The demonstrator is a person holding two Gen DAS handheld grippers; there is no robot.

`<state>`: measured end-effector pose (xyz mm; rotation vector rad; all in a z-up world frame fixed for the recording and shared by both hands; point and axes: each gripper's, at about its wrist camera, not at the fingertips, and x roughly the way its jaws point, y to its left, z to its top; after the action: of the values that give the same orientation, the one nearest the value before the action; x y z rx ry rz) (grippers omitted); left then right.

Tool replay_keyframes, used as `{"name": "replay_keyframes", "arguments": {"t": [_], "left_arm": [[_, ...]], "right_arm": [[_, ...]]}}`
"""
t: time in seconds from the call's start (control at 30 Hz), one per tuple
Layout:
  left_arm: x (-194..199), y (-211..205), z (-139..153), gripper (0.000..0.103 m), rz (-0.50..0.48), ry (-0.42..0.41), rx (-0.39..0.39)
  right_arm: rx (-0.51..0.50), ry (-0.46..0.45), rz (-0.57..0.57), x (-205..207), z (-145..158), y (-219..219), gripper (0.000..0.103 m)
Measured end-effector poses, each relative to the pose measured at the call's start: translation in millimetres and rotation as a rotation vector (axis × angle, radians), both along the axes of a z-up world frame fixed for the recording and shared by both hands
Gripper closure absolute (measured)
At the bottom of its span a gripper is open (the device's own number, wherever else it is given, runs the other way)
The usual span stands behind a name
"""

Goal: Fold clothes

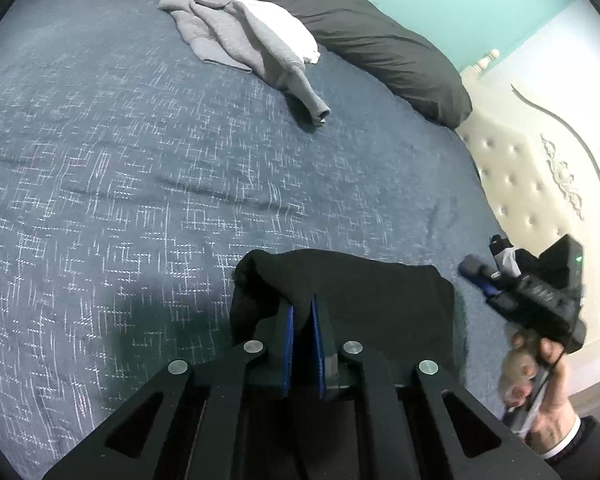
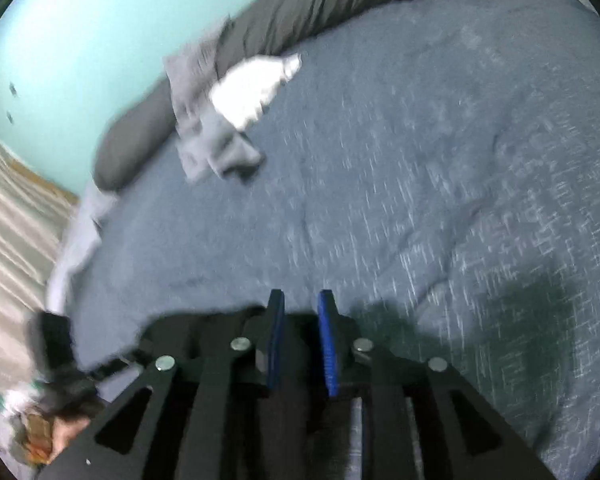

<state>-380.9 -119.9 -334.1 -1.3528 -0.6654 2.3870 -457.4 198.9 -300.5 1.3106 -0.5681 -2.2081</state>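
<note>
Right wrist view is motion-smeared: grey garment point(image 2: 216, 148) and white cloth point(image 2: 248, 88) far ahead of the fingers have no readable edges. Black garment point(image 2: 204, 320) left of the fingers is half hidden behind the frame; can't tell whether the pads touch it. Left gripper point(image 2: 52, 344) at lower left is a dark blur, jaws unreadable.
</note>
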Motion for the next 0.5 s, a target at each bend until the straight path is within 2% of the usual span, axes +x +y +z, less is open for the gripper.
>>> {"name": "replay_keyframes", "arguments": {"t": [0.07,0.17,0.4,0.43,0.47,0.5], "left_arm": [[-0.4,0.0,-0.7,0.093,0.001,-0.002,0.0],[0.2,0.9,-0.4,0.093,0.003,-0.001,-0.004],[0.8,2.6,-1.1,0.093,-0.007,0.0,-0.022],[1.2,2.7,-1.7,0.093,-0.009,0.0,-0.027],[1.5,2.9,-2.4,0.093,-0.009,0.0,-0.033],[1.9,3.1,-3.3,0.093,-0.008,0.0,-0.04]], "right_arm": [[-0.043,-0.009,0.031,-2.3,6.8,-2.1,0.079],[-0.043,-0.047,0.1,-3.1,7.1,-19.2,0.071],[-0.011,-0.105,0.11,-0.6,-13.8,-41.5,0.07],[-0.014,-0.103,0.114,0.1,-15.1,-43.3,0.072],[-0.003,-0.094,0.113,1.4,-15.6,-44.4,0.083],[0.011,-0.088,0.111,1.9,-16.3,-45.1,0.09]]}}
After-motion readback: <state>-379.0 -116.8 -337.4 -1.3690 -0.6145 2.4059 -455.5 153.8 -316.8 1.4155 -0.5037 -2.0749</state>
